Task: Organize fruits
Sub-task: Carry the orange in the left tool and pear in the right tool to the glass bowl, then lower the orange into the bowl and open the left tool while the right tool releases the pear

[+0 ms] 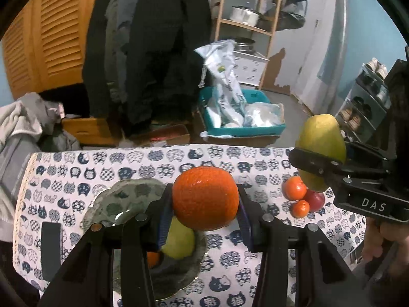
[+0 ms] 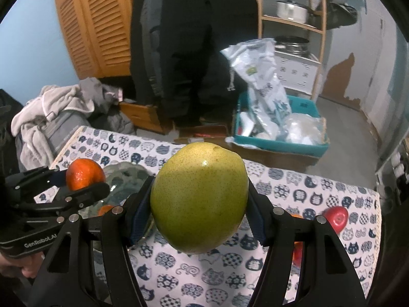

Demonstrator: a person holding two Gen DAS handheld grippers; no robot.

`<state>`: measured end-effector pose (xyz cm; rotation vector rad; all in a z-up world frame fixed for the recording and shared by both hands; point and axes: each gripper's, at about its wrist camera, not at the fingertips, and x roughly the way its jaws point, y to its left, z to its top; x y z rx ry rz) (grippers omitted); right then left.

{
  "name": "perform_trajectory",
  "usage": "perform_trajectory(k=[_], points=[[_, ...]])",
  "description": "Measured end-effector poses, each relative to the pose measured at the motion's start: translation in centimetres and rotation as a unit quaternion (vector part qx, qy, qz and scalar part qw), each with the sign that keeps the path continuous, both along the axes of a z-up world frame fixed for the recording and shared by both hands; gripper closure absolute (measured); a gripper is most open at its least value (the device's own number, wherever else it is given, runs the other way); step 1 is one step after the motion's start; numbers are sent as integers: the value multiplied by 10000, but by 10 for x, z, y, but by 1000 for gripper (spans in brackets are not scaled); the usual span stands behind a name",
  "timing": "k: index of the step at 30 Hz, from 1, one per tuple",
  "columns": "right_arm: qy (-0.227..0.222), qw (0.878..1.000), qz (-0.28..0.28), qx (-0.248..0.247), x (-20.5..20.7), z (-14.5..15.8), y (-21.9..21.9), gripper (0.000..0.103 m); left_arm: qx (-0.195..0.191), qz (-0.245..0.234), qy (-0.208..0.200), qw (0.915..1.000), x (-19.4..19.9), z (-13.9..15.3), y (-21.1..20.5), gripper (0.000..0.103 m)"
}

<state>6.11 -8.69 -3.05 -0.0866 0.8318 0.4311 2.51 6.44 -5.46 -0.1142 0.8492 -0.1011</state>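
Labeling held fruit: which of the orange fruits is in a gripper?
The biggest orange, clamped in the left gripper above the glass bowl. The two smaller oranges lie loose on the tablecloth beside the red apple.

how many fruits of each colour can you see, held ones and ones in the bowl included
orange: 4 (held, table, bowl)
green pears: 2 (held, bowl)
red apple: 1
total: 7

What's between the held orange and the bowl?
Nothing visible. The left gripper holds the orange right above the bowl. A pear and a small orange already lie in the bowl, but bare space remains beside them.
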Motion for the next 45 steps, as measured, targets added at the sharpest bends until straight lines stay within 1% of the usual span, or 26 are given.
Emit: perform_trajectory(k=[10,17,28,31,35,37,40,45], points=[[89,9988,471,-45,7,-8,56,38,-13,491,216,9986,-6,-19,47,57],[160,9970,741,-125,10,-17,92,38,-41,716,283,9970,-7,-29,74,57],[374,9944,972,-163,16,-36,128,38,8,1084,526,9927,-7,-52,106,57],[510,9933,1020,-167,21,-44,138,38,77,1146,548,9919,-6,-58,110,57],[720,9916,1061,-191,28,-61,151,38,-100,1293,783,9885,-1,-73,121,57],[793,9907,1086,-209,31,-69,156,38,-113,1381,880,9864,1,-80,126,57],[898,9894,1114,-257,37,-84,162,38,-45,1475,944,9845,2,-87,131,57],[1202,9856,1151,-299,46,-112,168,38,35,1522,971,9836,3,-97,134,57]])
